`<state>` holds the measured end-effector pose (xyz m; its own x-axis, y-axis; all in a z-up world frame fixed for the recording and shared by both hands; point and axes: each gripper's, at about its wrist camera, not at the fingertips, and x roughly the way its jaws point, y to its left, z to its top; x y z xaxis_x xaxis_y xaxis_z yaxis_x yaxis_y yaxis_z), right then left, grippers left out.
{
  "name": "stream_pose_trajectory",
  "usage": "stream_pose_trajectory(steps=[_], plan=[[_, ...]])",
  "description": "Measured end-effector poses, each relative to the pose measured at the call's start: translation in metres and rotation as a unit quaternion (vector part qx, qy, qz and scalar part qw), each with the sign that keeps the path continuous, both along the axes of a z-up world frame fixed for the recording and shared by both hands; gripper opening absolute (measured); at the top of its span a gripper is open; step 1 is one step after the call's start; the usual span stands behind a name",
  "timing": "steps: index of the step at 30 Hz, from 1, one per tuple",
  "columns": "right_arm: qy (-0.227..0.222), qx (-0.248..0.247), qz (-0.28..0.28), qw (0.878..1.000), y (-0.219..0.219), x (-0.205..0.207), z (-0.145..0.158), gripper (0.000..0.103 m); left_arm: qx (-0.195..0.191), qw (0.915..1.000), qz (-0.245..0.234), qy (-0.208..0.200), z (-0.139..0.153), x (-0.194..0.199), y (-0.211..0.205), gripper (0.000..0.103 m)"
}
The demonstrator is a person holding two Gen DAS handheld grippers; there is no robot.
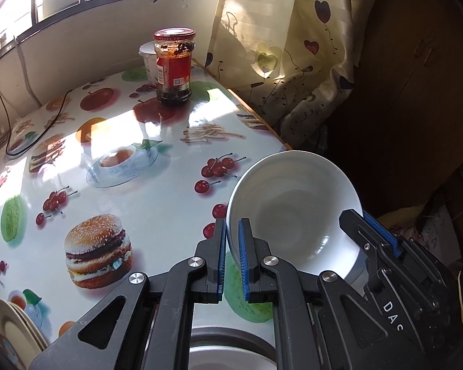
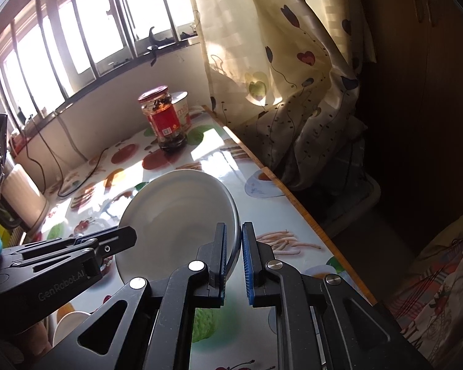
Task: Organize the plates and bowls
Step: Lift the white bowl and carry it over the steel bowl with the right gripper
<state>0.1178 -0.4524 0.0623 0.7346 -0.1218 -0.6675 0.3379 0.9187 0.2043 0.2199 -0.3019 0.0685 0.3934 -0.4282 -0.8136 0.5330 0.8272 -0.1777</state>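
Note:
A white bowl (image 1: 293, 212) hangs tilted over the table's right part, held by both grippers. My left gripper (image 1: 232, 225) is shut on the bowl's left rim, one blue pad inside and one outside. In the same view my right gripper (image 1: 362, 217) clamps the opposite rim. In the right wrist view the bowl (image 2: 176, 215) shows its hollow, with my right gripper (image 2: 234, 229) shut on its right rim and my left gripper (image 2: 128, 236) gripping the left rim. A stack of cream plates (image 1: 12, 330) lies at the table's near left.
A red-lidded jar (image 1: 174, 64) and a white cup (image 1: 146, 61) stand at the table's far end. A metal vessel (image 1: 231, 351) sits just below the left gripper. The table's right edge (image 2: 293, 197) borders a curtain (image 2: 277, 61). A black cable (image 1: 46, 123) runs across the far left.

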Motion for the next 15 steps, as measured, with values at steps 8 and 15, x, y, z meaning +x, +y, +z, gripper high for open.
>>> stream_pose_trajectory(steps=[8,15], plan=[[-0.010,-0.001,0.003,1.000,0.012,-0.013,0.009,0.011,-0.010,0.9999,0.002,-0.004,0.009,-0.010,0.013,0.008],[-0.017,-0.005,0.007,1.000,0.023,-0.025,0.016,0.011,-0.018,0.9998,0.006,-0.006,0.015,-0.021,0.026,0.008]])
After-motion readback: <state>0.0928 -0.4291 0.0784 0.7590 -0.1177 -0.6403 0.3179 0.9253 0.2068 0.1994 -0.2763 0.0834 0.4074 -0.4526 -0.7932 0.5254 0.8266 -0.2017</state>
